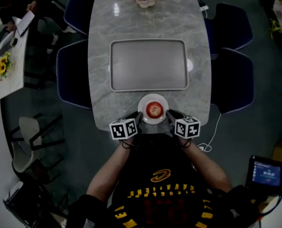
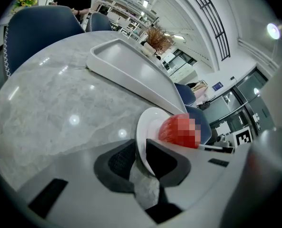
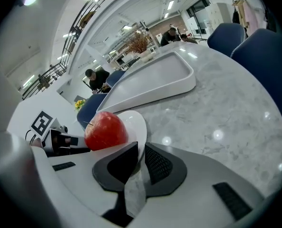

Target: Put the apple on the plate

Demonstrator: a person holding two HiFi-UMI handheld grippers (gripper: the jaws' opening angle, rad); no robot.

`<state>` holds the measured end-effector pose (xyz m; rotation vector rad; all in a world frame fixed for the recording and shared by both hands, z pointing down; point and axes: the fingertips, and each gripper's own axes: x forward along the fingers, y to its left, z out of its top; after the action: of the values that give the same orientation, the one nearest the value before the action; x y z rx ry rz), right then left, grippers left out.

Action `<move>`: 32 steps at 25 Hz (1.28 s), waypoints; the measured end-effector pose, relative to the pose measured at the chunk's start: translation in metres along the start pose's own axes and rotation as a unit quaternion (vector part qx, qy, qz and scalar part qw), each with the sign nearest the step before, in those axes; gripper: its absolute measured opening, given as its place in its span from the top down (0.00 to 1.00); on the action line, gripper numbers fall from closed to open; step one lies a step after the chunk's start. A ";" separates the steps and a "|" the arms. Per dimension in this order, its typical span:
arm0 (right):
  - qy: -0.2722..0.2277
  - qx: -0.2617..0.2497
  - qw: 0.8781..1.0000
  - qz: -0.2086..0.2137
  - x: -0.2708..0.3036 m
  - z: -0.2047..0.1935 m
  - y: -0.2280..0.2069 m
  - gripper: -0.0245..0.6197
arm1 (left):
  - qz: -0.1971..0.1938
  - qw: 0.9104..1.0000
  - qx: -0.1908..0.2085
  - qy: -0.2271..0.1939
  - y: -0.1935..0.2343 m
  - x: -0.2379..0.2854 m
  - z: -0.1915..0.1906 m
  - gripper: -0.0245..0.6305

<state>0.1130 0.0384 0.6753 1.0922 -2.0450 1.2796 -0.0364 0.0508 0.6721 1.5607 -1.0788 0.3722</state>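
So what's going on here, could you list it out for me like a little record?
apple: red, sitting on the plate
plate: small, white, at the table's near edge
left gripper: jaws closed on the plate's rim
right gripper: jaws closed on the opposite rim
tray: grey, empty, just beyond the plate
table: grey marble-look top

The head view looks steeply down over the bench (image 1: 150, 25). Both gripper views sit low and close, sharing the plate (image 2: 143, 129) from opposite sides.
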 end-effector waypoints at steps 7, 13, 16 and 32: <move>-0.005 0.083 0.995 0.045 0.001 0.001 0.002 0.89 | -0.008 1.000 -0.027 0.011 0.002 0.002 -0.002 0.87; -0.005 0.138 0.989 0.058 0.001 -0.001 -0.001 0.90 | -0.023 0.998 -0.063 0.002 0.002 0.001 0.000 0.89; -0.007 0.150 0.987 0.063 -0.001 -0.002 -0.001 0.90 | -0.027 0.998 -0.065 0.000 0.001 0.001 0.000 0.89; -0.047 0.201 0.973 0.102 -0.020 0.022 0.000 0.91 | -0.074 0.991 -0.103 -0.034 -0.024 -0.009 0.027 0.91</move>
<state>0.1242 0.0260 0.6506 1.1529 -2.0620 1.8384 -0.0303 0.0288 0.6425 1.4656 -1.0125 0.1041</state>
